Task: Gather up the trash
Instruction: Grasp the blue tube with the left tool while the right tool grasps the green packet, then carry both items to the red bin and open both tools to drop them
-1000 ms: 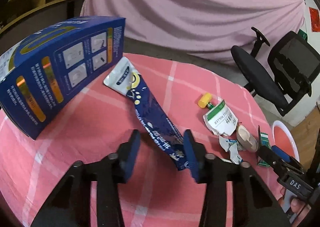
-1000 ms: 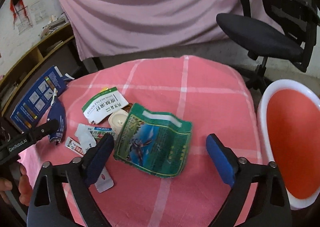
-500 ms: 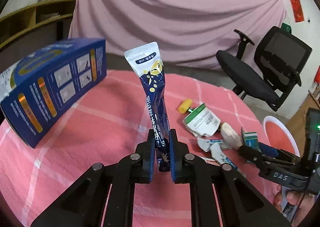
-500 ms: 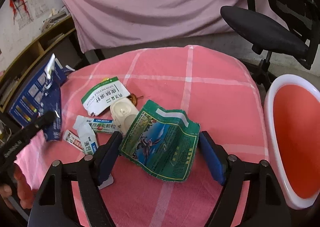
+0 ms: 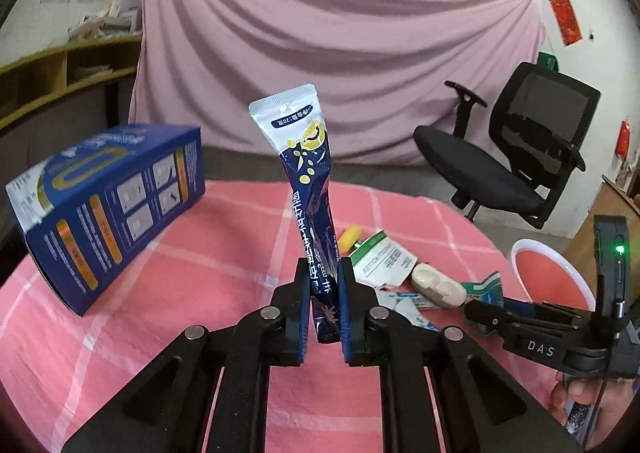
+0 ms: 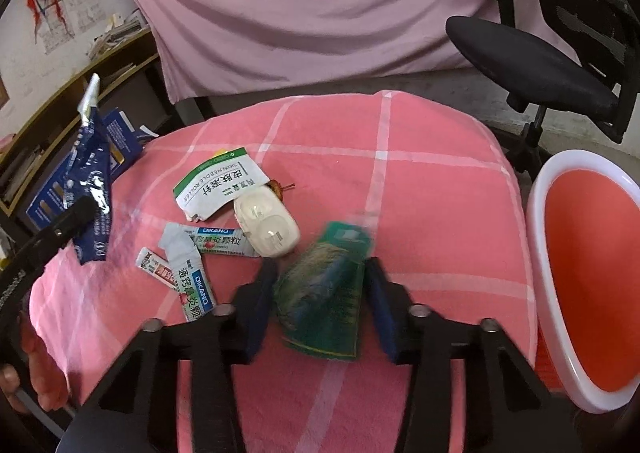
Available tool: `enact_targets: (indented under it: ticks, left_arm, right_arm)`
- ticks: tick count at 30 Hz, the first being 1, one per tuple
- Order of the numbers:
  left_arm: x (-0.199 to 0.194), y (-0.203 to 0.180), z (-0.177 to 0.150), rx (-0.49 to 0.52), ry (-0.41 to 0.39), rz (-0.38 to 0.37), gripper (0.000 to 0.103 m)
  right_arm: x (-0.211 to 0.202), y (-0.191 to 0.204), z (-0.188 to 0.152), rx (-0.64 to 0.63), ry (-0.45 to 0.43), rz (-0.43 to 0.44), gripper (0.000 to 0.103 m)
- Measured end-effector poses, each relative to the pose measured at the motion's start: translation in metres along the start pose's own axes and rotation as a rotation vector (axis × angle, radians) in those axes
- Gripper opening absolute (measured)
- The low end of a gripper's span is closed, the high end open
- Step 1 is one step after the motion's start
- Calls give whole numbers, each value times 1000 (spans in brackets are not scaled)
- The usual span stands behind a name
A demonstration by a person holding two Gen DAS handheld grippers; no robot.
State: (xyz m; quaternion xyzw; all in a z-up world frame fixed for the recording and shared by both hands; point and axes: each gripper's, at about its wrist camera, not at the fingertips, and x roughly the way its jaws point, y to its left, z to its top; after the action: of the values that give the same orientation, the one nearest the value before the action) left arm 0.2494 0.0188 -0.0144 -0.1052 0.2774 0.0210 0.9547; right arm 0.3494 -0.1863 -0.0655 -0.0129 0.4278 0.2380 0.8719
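Left gripper (image 5: 324, 307): jaws clamped narrow on the lower end of the dark blue sachet (image 5: 308, 189), which stands up and forward from the pads, clear of the cloth.
Right gripper (image 6: 318, 289): jaws closing around the green packet (image 6: 324, 293), which sits crumpled between the 2 pads (blurred; firm pad contact cannot be confirmed).
Bin (image 6: 536, 213): red tub with white rim, off the table edge to the right of the right jaws; no trash visible inside the part shown.
Progress: early, by my judgement. 1 item lifted, 1 being gripped, none seen deposited.
Remaining ahead of the right jaws: white-and-green pouch (image 6: 218, 183), white plastic case (image 6: 266, 225), several small sachets (image 6: 188, 273) just left of the left pad.
Blue box (image 5: 108, 209): stands far left of the left jaws, near the table's edge; whether it counts as trash cannot be told.
Table (image 6: 420, 193): pink checked cloth, rounded edge falling away beyond and to the right.
Open room: bare cloth between the right jaws and the bin side; an office chair (image 6: 532, 65) stands beyond, well apart.
Risk: the 2 grippers work near each other over the pile.
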Motion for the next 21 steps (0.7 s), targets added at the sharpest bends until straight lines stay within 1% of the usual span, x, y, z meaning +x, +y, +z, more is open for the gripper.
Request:
enact_targets:
  ticks: [4,7,8,9,14,19,21]
  left_arm:
    - [-1,-6,-2,25,-8,4,10]
    - [0,-7,-3,21,-10,4,10]
    - [0,-7,-3,17,-10,4,10]
    - [1,-7,-3,15,-10,5,10]
    - [-1,-6,-3,17,-19,6,10]
    - [-7,-5,-7,25,-39,9,10]
    - [-12,-7,-8,33,-60,11,10]
  right_arm:
    - [-2,2,-1,-11,-8,4,32]
    - [-6,5,-2,-28,-28,3,26]
    - [-6,6,-2,-33,-30,5,18]
    - [-7,7,-2,-36,-35,5,12]
    - [-9,8,-2,-40,-50,16,11]
    - [-22,8,-4,-38,-119,28,10]
    - [-33,8,-5,-38,-177,52,10]
